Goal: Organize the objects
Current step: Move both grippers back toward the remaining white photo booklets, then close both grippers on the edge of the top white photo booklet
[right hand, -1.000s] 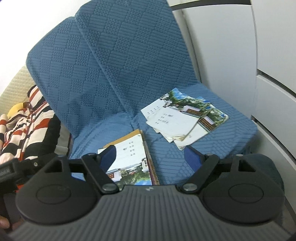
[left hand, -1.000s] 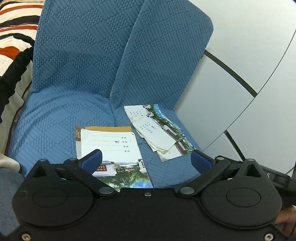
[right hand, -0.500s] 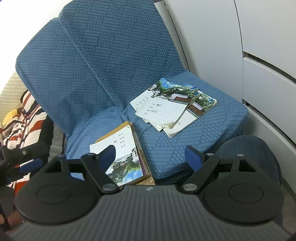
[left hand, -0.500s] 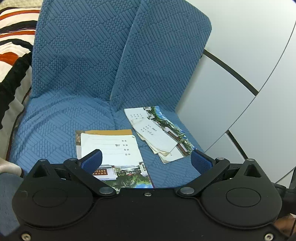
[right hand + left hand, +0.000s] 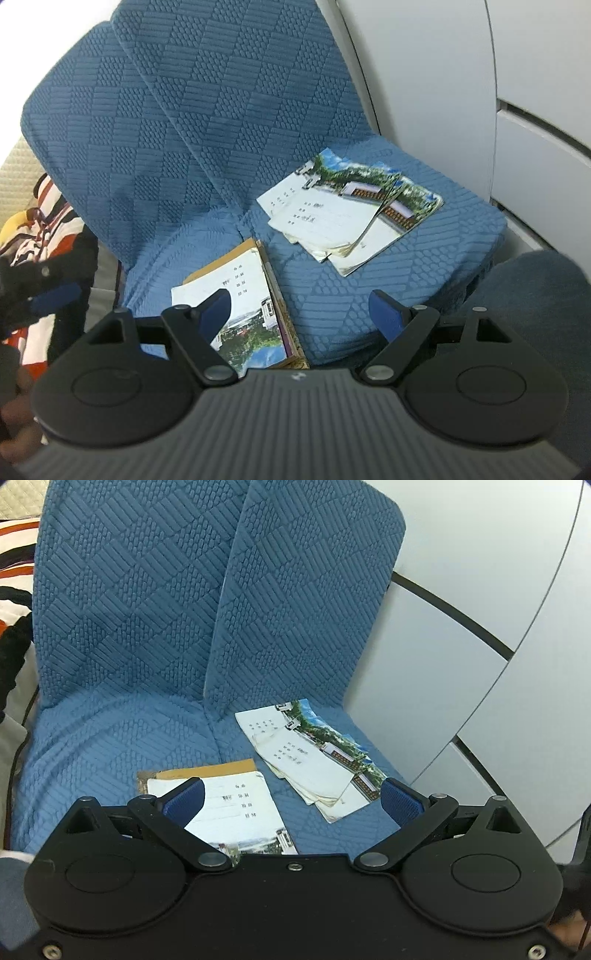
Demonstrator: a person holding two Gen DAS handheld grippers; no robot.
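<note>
Approach step, I judge: both the left gripper [image 5: 291, 797] and right gripper [image 5: 301, 314] hang with fingers wide and empty above the blue seat [image 5: 110, 738], where the fanned booklets [image 5: 314, 764] lie at one o'clock of the squared stack [image 5: 229, 805], so next comes lowering onto the loose ones.

On the sofa seat [image 5: 110, 738] ahead of you lie two groups of paper: a stack of booklets [image 5: 236, 805] toward the seat's front edge, left of the cushion seam, and a fanned pile of booklets [image 5: 310, 760] to its right and farther back, near the backrest [image 5: 295, 609]. The two groups lie close but apart. A cabinet front [image 5: 461, 627] stands right of the sofa, and a striped cushion [image 5: 48, 221] lies at its left.
</note>
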